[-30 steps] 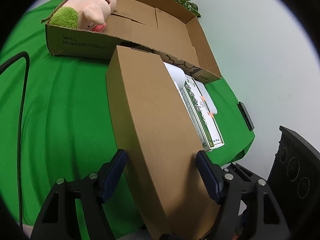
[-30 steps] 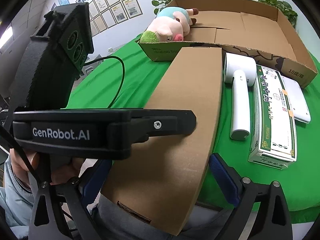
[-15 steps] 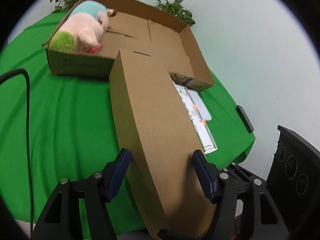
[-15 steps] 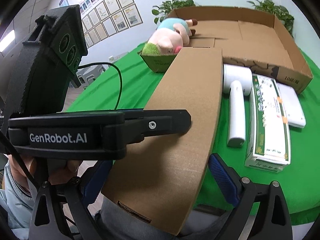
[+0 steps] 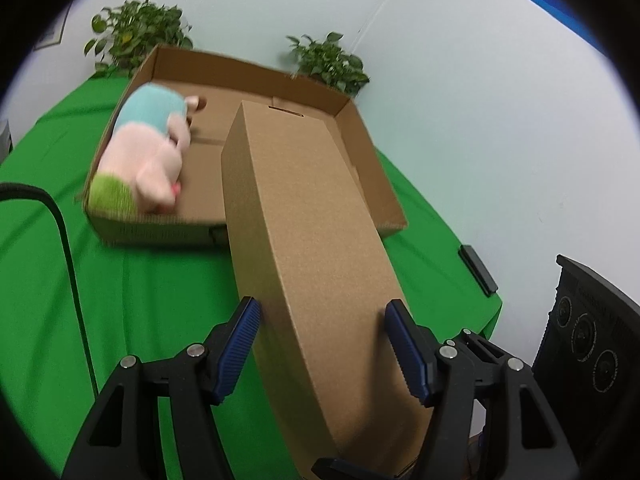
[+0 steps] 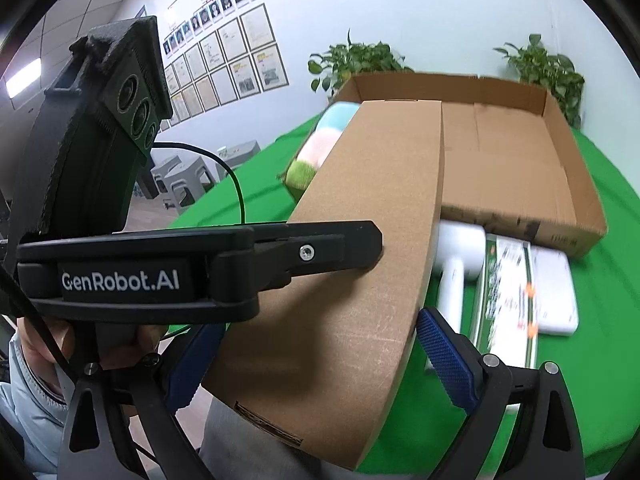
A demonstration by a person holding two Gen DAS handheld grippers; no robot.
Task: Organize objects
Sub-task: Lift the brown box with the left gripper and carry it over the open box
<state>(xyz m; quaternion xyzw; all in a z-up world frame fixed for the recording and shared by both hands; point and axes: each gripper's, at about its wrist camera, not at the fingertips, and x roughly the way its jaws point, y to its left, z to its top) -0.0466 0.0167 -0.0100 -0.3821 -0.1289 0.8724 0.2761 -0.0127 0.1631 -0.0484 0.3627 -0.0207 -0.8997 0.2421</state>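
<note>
The long box (image 5: 316, 240) lies between the jaws of both grippers, near end at the pads, far end over the tray (image 5: 360, 152). The left gripper (image 5: 320, 344) is clamped on its sides, a blue pad pressed to each long face. The right gripper (image 6: 320, 360) also has the box between its pads; the right pad (image 6: 444, 356) sits at the box's edge, the left one is hidden under the left gripper's body, so whether it grips cannot be told. The box's long axis runs straight away from the jaws toward the tray, its far end raised above the tray's front wall. The plush (image 5: 148, 156) lies in the tray's left end, beside the box's far end. Right of the box, on the green surface (image 5: 160, 300) before the tray, lie a white device (image 6: 456, 264) and a carton (image 6: 508, 300).
</note>
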